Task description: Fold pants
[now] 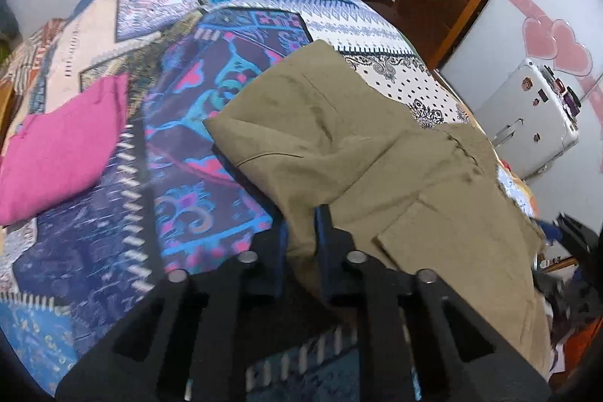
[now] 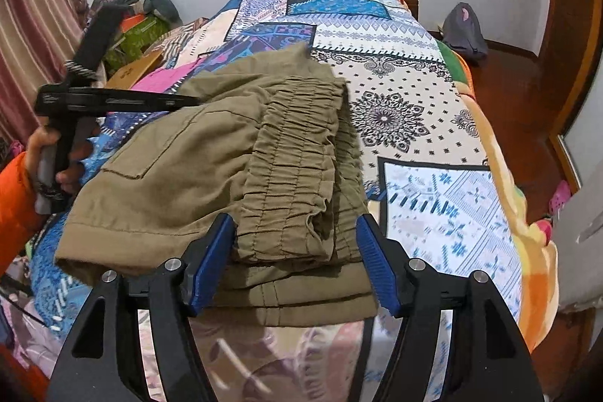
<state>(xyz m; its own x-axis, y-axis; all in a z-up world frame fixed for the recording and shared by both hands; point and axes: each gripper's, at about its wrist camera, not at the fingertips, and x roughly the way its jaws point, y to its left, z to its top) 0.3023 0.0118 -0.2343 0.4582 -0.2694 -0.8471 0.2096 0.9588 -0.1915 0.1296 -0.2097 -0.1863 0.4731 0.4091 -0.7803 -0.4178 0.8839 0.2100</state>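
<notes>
Left gripper (image 1: pixel 299 232), pinched on a fold of the olive pants (image 1: pixel 339 145), and right gripper (image 2: pixel 294 251), jaws apart astride the waistband (image 2: pixel 301 138), work the pants, already folded into a compact bundle on the bedspread (image 2: pixel 433 176); final flattening seemingly remains.

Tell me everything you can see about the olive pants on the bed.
The pants are olive-khaki woven cloth, folded into a thick bundle on the patterned bedspread. A gathered elastic waistband lies on top, with a patch pocket beside it. The left gripper pinches one edge; the right gripper straddles the waistband end, fingers apart.
</notes>
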